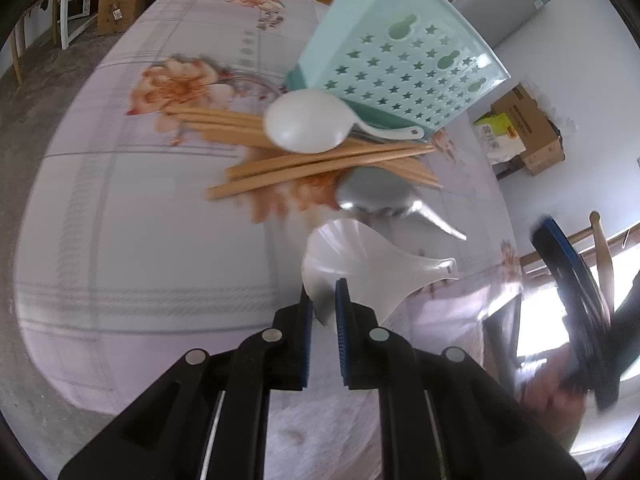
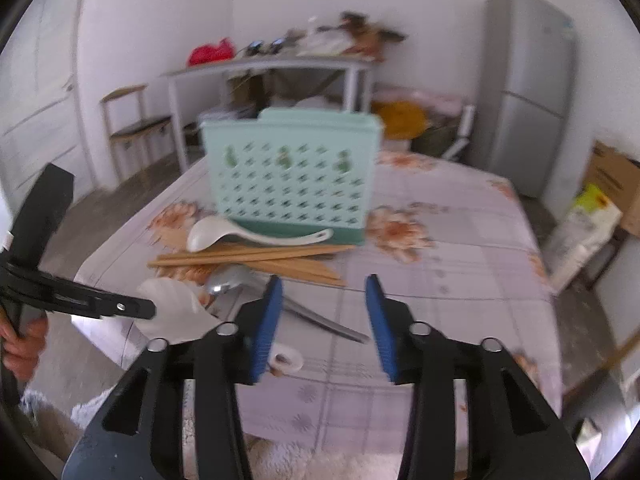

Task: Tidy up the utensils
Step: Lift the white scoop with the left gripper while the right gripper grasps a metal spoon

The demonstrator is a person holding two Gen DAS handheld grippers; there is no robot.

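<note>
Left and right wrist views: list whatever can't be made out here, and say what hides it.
- Utensil holder interior: both views show only its perforated wall.
- White scoop rim, left wrist view: covered by the left gripper, shut on it.
- Metal spoon handle, right wrist view: partly behind the right gripper, whose jaws stand apart with nothing between them.
- Chopsticks: count unclear, overlapped and motion-blurred.
- Shelf clutter, right wrist view: too blurred to identify.
</note>
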